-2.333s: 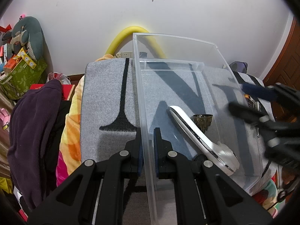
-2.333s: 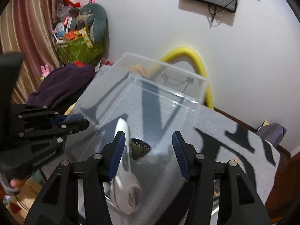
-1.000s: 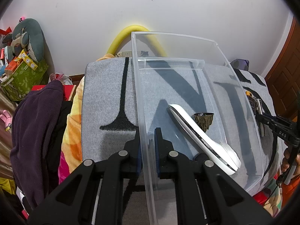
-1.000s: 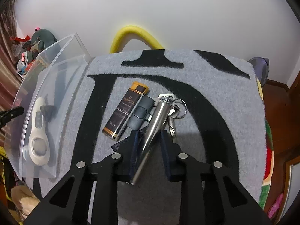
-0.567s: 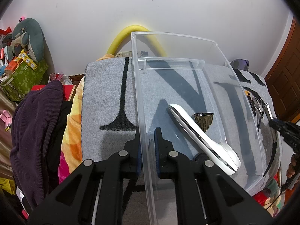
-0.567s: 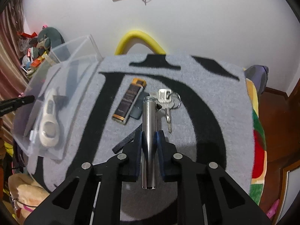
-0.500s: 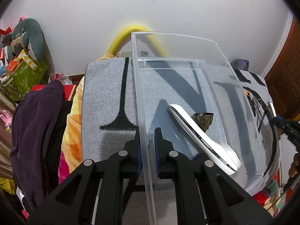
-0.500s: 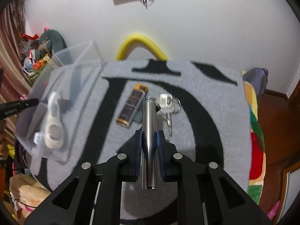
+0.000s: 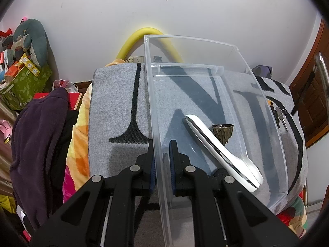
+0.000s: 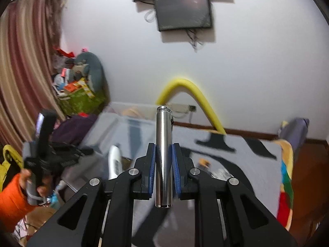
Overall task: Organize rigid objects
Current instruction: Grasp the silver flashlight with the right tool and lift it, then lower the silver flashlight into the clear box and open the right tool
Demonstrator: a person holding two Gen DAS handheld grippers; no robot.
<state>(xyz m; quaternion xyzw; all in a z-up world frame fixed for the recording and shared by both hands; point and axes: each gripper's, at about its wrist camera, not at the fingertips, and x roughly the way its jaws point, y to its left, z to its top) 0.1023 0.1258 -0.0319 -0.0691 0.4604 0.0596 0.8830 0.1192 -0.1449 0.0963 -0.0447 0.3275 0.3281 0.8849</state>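
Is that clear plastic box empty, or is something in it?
Not empty: the clear box holds a white handheld device and a small dark cup.

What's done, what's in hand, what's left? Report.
Done: a white device and a small dark cup lie in the clear bin. In hand: the right gripper is shut on a steel tube; the left gripper clamps the bin's wall. Left: keys on the grey blanket.
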